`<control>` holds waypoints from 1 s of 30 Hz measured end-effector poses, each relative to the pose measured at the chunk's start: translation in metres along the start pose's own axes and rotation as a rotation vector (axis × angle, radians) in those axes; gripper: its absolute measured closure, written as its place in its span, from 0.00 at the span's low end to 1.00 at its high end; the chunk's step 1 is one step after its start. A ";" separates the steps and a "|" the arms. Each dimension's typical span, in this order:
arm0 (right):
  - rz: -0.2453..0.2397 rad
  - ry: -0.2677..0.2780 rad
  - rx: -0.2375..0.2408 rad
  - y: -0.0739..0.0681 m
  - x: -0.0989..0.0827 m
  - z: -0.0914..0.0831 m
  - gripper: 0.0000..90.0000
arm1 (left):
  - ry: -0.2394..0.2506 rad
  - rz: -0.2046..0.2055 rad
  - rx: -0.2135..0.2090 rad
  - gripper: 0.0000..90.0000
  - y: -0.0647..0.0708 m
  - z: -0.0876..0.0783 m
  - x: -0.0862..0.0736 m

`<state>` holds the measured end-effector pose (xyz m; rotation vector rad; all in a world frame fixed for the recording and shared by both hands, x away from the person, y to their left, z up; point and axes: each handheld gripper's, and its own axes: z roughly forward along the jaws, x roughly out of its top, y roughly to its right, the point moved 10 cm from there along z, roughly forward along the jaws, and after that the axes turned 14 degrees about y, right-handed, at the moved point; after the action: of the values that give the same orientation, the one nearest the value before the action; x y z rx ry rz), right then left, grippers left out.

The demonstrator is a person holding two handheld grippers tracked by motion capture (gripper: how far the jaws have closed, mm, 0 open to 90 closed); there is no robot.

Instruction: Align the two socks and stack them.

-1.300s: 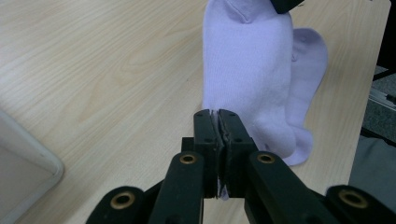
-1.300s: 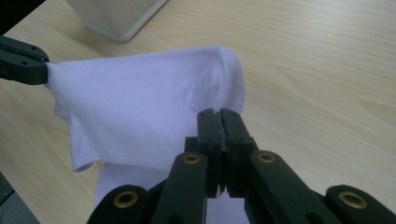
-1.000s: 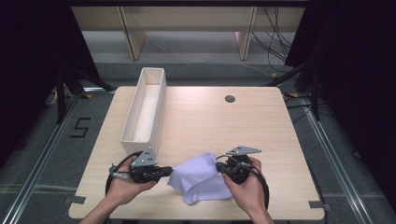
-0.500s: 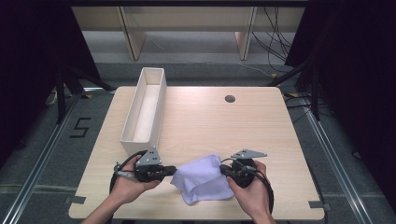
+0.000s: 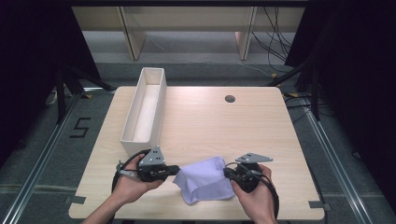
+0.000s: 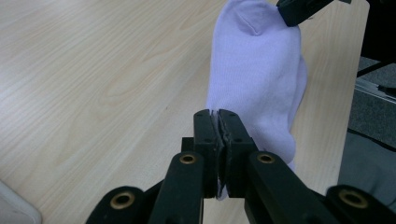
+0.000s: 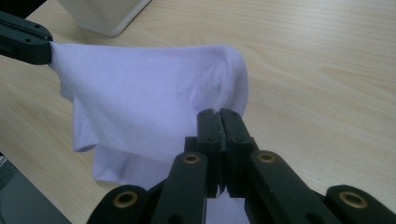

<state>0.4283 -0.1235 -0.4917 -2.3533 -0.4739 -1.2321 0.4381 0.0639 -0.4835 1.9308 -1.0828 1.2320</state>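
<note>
Your left gripper (image 5: 176,169) sits near the table's front edge, at about 7 o'clock from the table's middle, with its jaws pointing toward 3 o'clock. In the left gripper view (image 6: 218,122) the two black jaws are pressed together on an edge of the pale lilac sock (image 6: 261,79), so you are pinching the fabric there.

Behind that hand, at about 12 o'clock from it, the long white tray (image 5: 129,122) runs away from you along the left half of the wooden table (image 5: 224,126), its near end just beside your gripper.

The sock (image 5: 205,182) lies between your two hands, at roughly 6 o'clock from the table's middle, bunched and stretched across the gap, with its lower fold on the wood.

Your right gripper (image 5: 227,173) faces 9 o'clock. In the right gripper view (image 7: 219,122) its jaws are clamped together on the opposite side of the sock (image 7: 154,107), and your left gripper holds the far corner at about 10 o'clock.

A small dark round hole (image 5: 229,98) sits in the tabletop at 12 o'clock from your right hand, well apart.
</note>
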 end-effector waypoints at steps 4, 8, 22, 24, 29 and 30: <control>-0.018 0.012 0.005 0.001 -0.002 -0.005 0.98 | -0.009 0.007 -0.011 0.96 0.004 0.001 0.001; 0.009 -0.010 -0.006 -0.002 -0.010 -0.012 0.98 | -0.039 0.017 -0.033 0.96 0.010 0.003 -0.002; -0.017 -0.010 -0.024 0.004 -0.023 -0.021 0.98 | -0.118 0.041 -0.069 0.96 0.019 0.017 -0.012; 0.015 -0.022 -0.027 0.001 -0.025 -0.023 0.98 | -0.117 0.050 -0.066 0.96 0.020 0.016 -0.009; 0.000 -0.011 -0.025 -0.002 -0.024 -0.027 0.98 | -0.122 0.074 -0.076 0.96 0.025 0.008 -0.005; -0.019 0.005 -0.026 -0.001 -0.023 -0.026 0.98 | -0.117 0.065 -0.080 0.96 0.027 0.007 -0.005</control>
<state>0.3977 -0.1384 -0.4979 -2.3720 -0.4823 -1.2588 0.4165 0.0468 -0.4889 1.9408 -1.2442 1.1043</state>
